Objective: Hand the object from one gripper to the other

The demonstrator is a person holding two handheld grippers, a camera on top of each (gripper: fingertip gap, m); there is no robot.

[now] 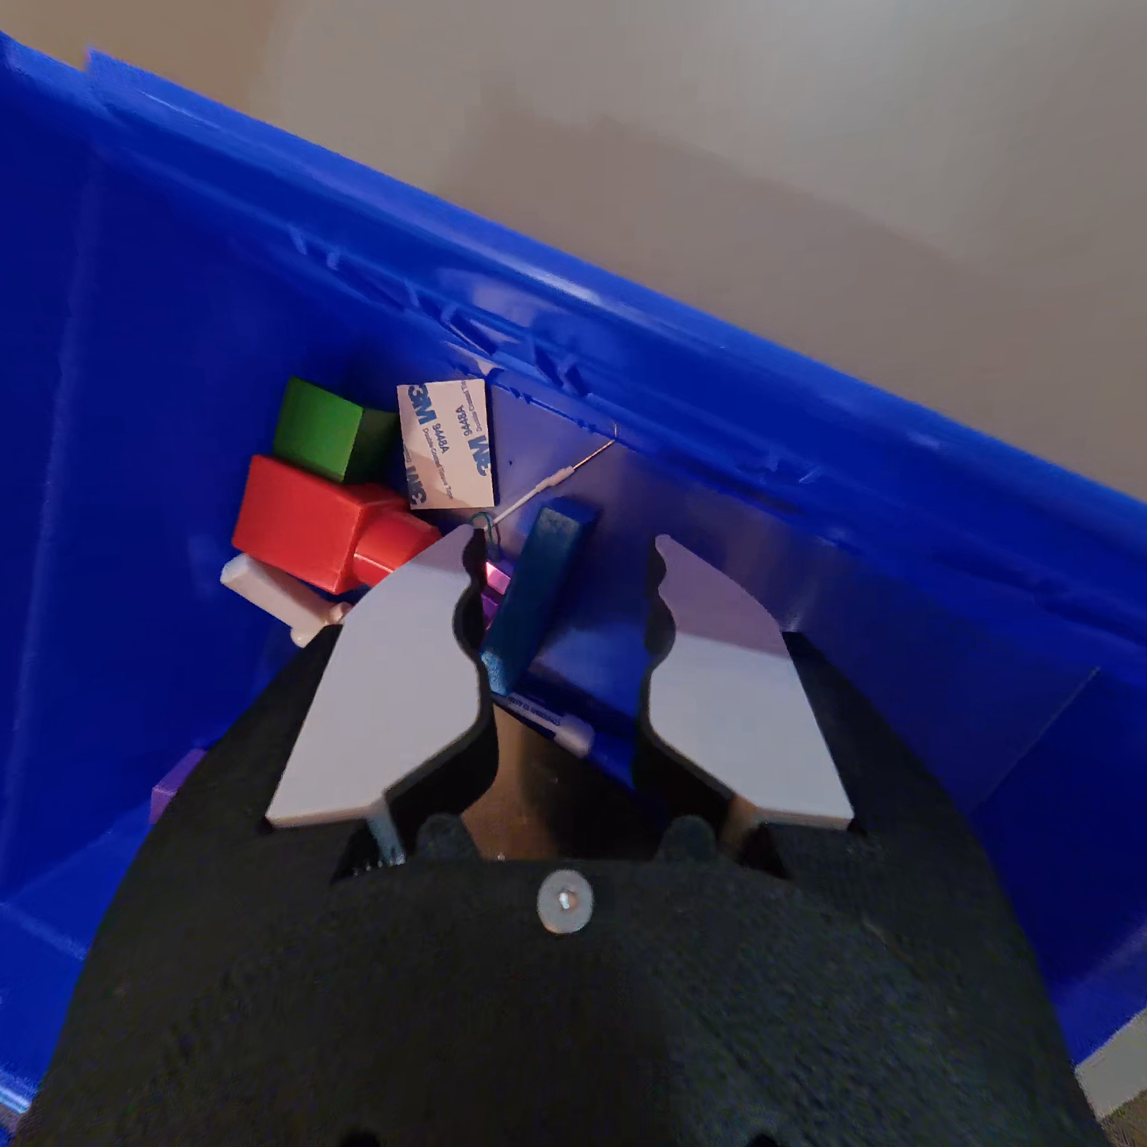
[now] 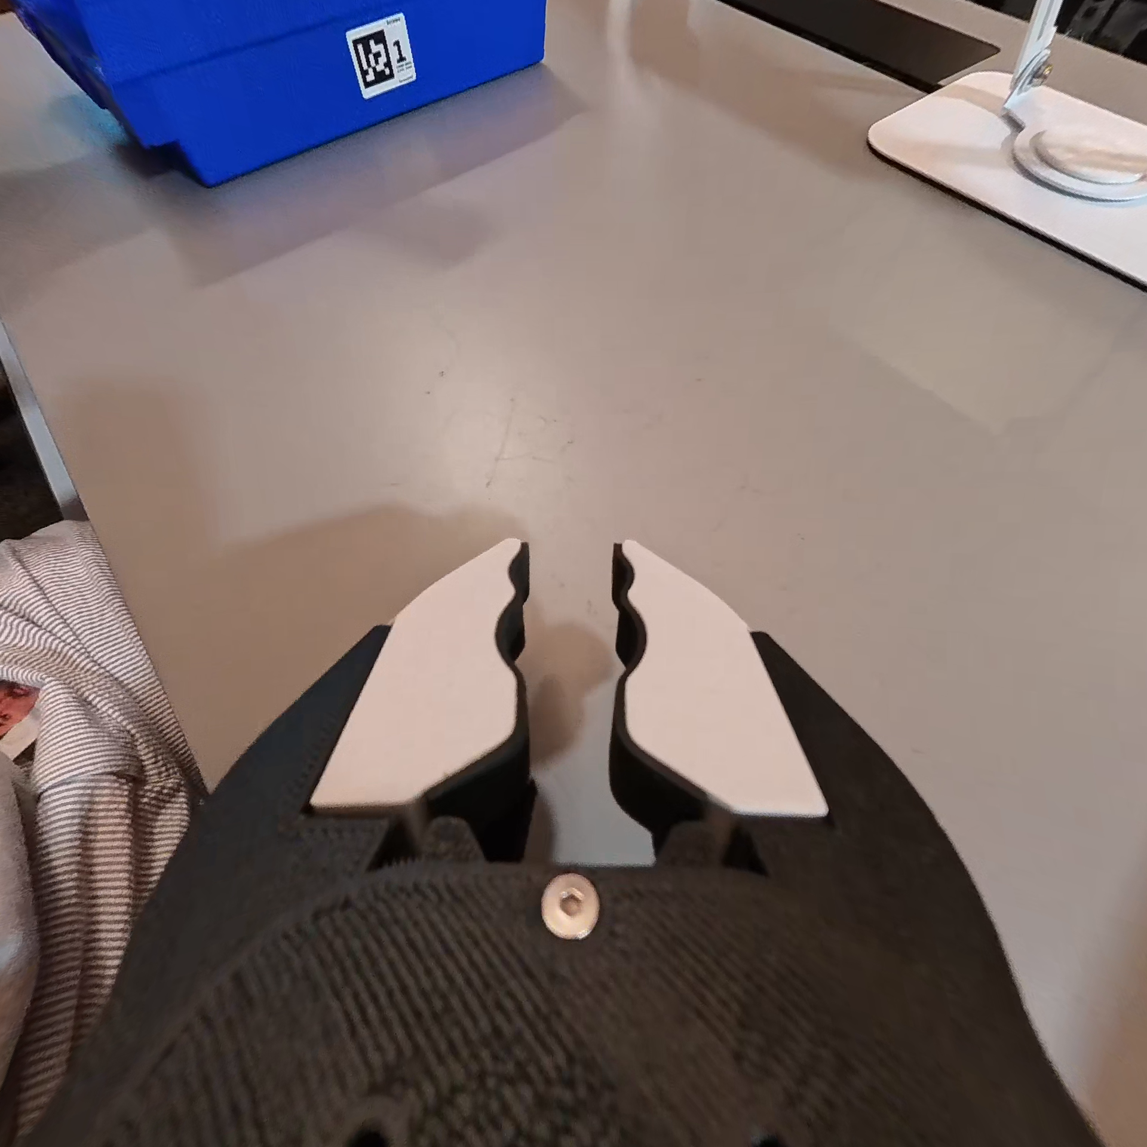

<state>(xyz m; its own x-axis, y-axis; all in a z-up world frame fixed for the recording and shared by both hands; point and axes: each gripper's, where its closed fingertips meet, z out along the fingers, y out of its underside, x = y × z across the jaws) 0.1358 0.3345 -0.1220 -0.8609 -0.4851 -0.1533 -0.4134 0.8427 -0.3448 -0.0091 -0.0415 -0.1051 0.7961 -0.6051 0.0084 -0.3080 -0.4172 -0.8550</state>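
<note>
Reaching down into a blue plastic bin, the left gripper had its two white-faced fingers spread wide, holding nothing. Between them lay a long blue block, the likely object of the task, its long axis running away from the camera and leaning slightly right, its near end just beside the left finger; actual contact could not be judged. Under that near end a white marker pen showed in part. Farther in, on the bin's floor, sat a red block with a white stick-like piece below it, a green cube behind it, a white adhesive pad bearing print to the right, and a thin wire. The right gripper hovered over a grey table, its fingers moderately apart and empty. Striped cloth lay at the left edge. Well beyond stood the blue bin with a marker sticker, and a white stand base far right.
</note>
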